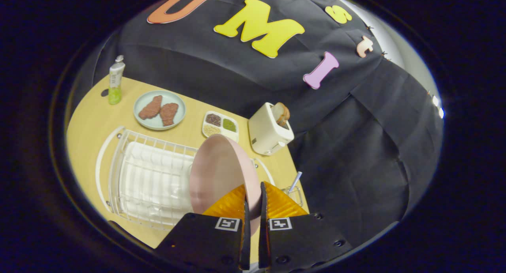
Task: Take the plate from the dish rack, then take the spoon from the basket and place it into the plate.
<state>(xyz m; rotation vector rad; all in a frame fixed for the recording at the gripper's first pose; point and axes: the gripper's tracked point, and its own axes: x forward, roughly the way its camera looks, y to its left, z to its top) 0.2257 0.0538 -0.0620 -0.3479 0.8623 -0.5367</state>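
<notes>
Between the two orange fingers (233, 204) of the hand-held gripper (253, 204) we see the pink plate (219, 174). The fingers are closed on its lower rim, one on each face, so the hand-held gripper is grasping the plate. The plate stands on its edge, tilted a little, with its hollow face turned toward the rack side. It is at the right end of the white wire dish rack (146, 178), over the rack's edge; we cannot tell if it touches the wires.

Just to the right of the fingers, near the corner of the tabletop (91, 123), there is a small clear basket (297, 194). The spoon (295, 181) stands in it, with its handle pointing up and leaning slightly. The spoon is close to the plate but apart from it.

Beyond the plate we see a cream toaster (269, 132) with a slice of bread (282, 113) sticking out of its slot. Beside the toaster, to the left, lies a small white tray (220, 125) with three compartments of dark, green and yellow food. Further left is a pale green dish (159, 110) with two brown pieces on it. Near the far left corner stands a bottle (116, 80) with green liquid at its bottom. All these things stand on the yellow tabletop, behind the rack.
</notes>
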